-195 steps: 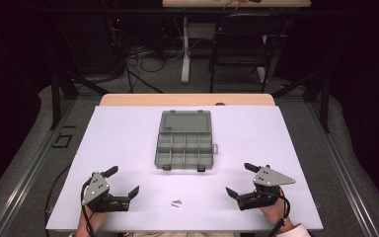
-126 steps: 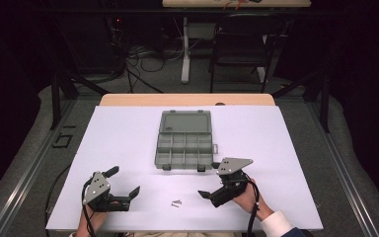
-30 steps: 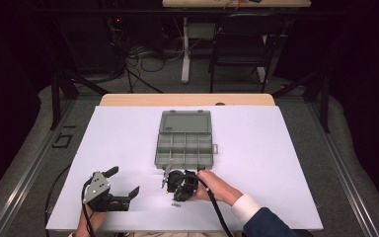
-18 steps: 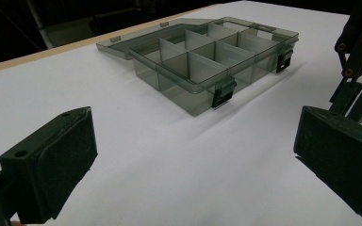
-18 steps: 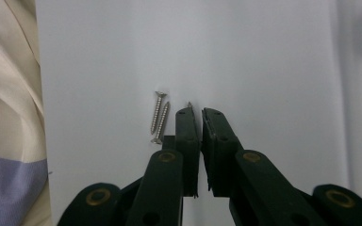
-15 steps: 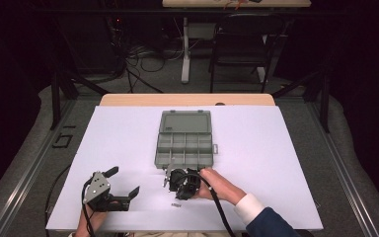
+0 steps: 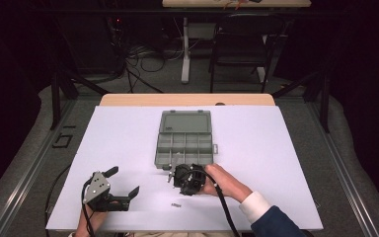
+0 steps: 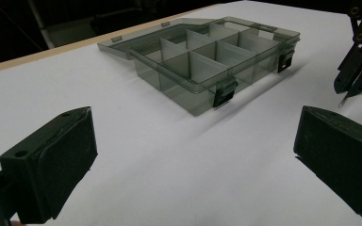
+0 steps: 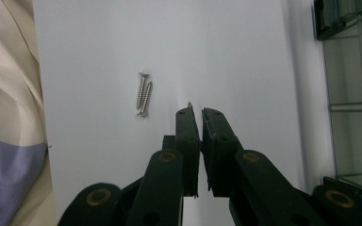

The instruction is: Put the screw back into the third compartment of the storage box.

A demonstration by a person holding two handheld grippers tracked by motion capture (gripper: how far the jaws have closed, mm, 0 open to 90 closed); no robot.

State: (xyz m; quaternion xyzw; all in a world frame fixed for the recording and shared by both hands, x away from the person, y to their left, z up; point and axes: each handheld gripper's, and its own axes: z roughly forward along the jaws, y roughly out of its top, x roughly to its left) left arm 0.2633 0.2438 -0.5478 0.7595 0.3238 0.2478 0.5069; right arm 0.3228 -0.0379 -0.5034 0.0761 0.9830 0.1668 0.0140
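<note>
High view: on the white worktop [image 7: 286,148], the right claw [image 7: 172,174] sits just in front of the open grey compartment box [image 7: 184,143], its jaws pinched on a single screw [image 9: 189,104] whose tip pokes out beyond them. Two more screws [image 9: 143,94] lie side by side on the worktop nearby. The left claw [image 7: 123,185] rests near the front edge, jaws spread wide and holding nothing.

The left gripper [image 7: 121,183] rests low at the near left with its jaws spread wide. The right gripper [image 7: 171,174] sits near the middle, turned leftward, jaws pressed nearly together, the right hand [image 7: 225,181] wrapped behind it.
</note>
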